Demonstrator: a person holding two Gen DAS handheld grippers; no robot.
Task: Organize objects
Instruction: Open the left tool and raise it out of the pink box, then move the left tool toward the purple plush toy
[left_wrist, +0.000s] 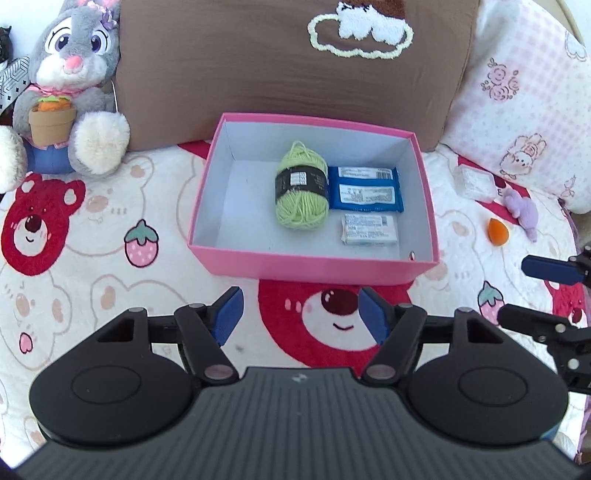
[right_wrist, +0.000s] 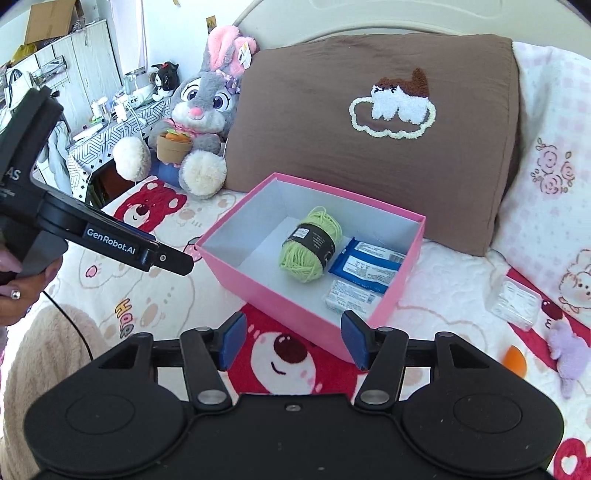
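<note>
In the right wrist view, white letters reading "GenRobot.AI" stand on the side of the black left gripper (right_wrist: 173, 258), up and to the left of the viewing tool. Further back on that gripper's black body, the letters "AS" show, cut off at the frame edge. Coloured letters "HAP" are printed on the cream bear-patterned blanket (right_wrist: 123, 317), left of the tool's fingers. Printing on the packets inside the pink cardboard box (right_wrist: 258, 284) is too small to read.

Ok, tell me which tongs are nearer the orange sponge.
Right. The right tongs hang open in front of the pink box, with the orange sponge just off to their right. The left tongs sit further left, the right ones between them and it.
</note>
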